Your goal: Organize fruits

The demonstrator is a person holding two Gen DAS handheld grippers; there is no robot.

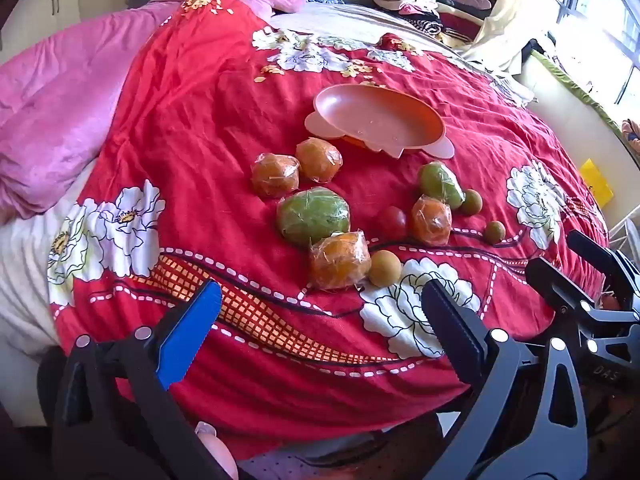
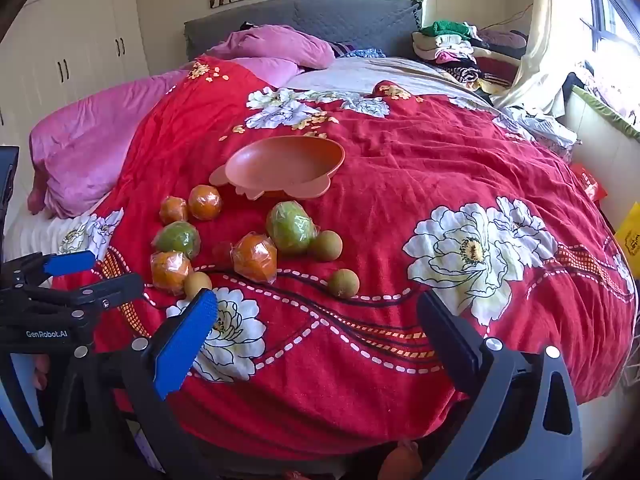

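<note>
Red tomato (image 2: 222, 254) half hidden behind wrapped orange (image 2: 255, 258).

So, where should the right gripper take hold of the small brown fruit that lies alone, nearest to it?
Grip the brown fruit across its middle, coming from above and the near side with the open right gripper. It is round, so any width works, and it lies free on the blanket, apart from the wrapped orange.

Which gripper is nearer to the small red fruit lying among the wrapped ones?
Left. The left gripper hangs open just short of the fruit cluster holding the small red fruit. The right gripper, also open, is further to the right of it.
</note>
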